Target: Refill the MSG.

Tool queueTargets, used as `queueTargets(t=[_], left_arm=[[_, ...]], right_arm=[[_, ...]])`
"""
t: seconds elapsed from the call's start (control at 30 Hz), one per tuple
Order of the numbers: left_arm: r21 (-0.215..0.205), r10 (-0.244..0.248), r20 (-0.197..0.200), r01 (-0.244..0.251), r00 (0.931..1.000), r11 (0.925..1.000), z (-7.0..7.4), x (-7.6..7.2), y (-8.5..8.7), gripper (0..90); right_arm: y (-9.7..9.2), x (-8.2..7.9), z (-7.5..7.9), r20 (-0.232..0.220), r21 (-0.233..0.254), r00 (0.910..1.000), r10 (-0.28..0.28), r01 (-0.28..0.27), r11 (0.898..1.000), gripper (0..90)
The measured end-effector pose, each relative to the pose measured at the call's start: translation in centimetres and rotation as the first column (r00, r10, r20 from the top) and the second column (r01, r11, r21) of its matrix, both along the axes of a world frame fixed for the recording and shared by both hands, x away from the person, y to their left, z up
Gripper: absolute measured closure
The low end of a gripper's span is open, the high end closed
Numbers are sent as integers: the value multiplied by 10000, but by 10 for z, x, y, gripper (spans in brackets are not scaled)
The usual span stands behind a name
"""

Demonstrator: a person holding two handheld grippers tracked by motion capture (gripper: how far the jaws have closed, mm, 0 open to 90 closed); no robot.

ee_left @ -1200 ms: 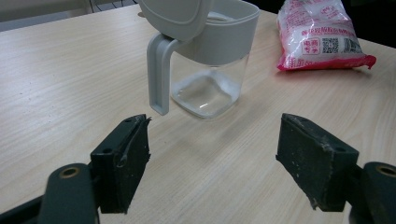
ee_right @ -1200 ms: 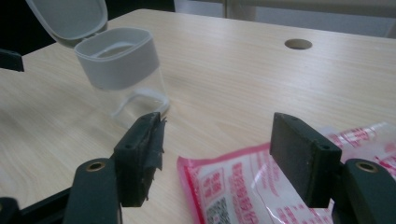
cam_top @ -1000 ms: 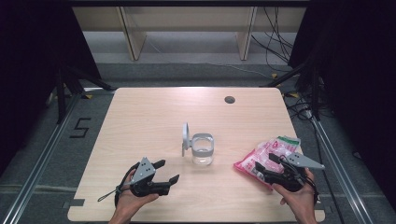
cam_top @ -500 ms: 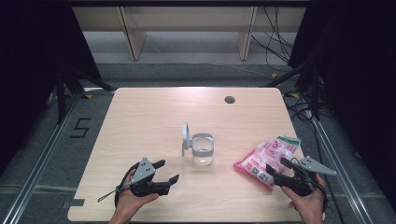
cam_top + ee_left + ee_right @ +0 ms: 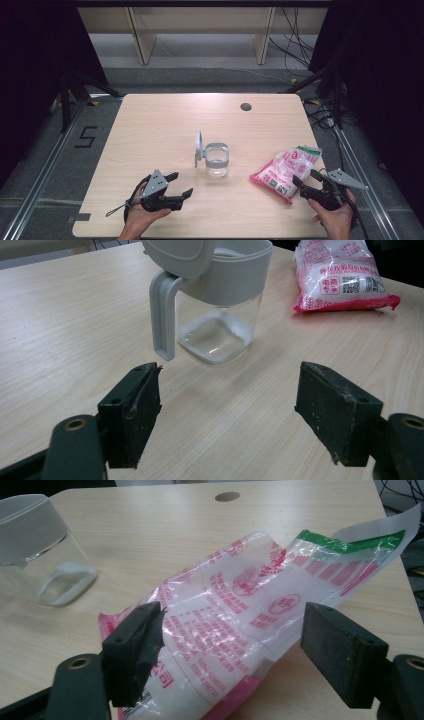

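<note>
A clear glass jar with a grey collar stands mid-table, its flip lid raised; a little white stuff lies at its bottom. A pink and white plastic bag of white grains lies to the jar's right, its green-edged top open. My right gripper sits at the bag's near end; its jaws have just been opening and stand wide, the bag lying between them unpressed. My left gripper rests open near the front edge, pointed at the jar, with nothing between its jaws.
A round cable hole sits in the far right of the wooden table. The bag reaches close to the table's right edge. Black stands and cables surround the table on the floor.
My right gripper has drawn back toward the near right, off the bag, with its jaws wider. The bag has settled flat. The left gripper has not moved.
</note>
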State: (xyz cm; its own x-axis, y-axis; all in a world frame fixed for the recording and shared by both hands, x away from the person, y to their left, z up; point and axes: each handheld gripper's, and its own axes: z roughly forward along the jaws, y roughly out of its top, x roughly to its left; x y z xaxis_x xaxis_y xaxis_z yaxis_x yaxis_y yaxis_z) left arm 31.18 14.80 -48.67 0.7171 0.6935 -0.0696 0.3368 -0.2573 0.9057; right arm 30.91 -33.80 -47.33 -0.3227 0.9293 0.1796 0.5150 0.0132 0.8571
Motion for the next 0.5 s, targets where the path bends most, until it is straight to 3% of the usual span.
queueTargets(t=[0.07, 0.17, 0.2, 0.23, 0.27, 0.3, 0.33, 0.47, 0.5], left_arm=[[-141, -41, 12, 41, 10000, 9999, -1, 0, 0, 250], [-87, 26, 6, -26, 10000, 10000, 0, 0, 0, 250], [-87, 26, 6, -26, 10000, 10000, 0, 0, 0, 250], [-85, 24, 2, -24, 10000, 10000, -1, 0, 0, 250], [-104, -8, 7, 9, 10000, 9999, -1, 0, 0, 252], [-118, -37, 7, 37, 10000, 9999, -1, 0, 0, 252], [-127, -26, -11, 26, 10000, 9999, -1, 0, -1, 253], [-128, -56, -25, 56, 10000, 9999, -2, 0, -2, 253], [-50, -28, -60, 28, 10000, 10000, -2, -1, -3, 253]], right_arm=[[-3, 2, -1, 258, -274, 9997, -23, 30, 9996, 242], [-3, 3, -3, 136, 146, 9996, -250, 248, 9996, 200], [-5, 4, -4, 60, -157, 9997, -245, 246, 9996, 196], [-5, 4, -4, 60, -157, 9997, -245, 246, 9996, 196], [-3, 5, -5, -24, 256, 9998, -215, 216, 9994, 200], [-3, 5, -5, -24, 256, 9998, -215, 216, 9994, 200], [-6, 9, -7, 250, -184, 9995, -168, 173, 9997, 181], [-7, 10, -7, 74, -151, 9994, -344, 345, 9993, 168], [-10, 13, -8, 303, -373, 9993, -236, 247, 9990, 166]])
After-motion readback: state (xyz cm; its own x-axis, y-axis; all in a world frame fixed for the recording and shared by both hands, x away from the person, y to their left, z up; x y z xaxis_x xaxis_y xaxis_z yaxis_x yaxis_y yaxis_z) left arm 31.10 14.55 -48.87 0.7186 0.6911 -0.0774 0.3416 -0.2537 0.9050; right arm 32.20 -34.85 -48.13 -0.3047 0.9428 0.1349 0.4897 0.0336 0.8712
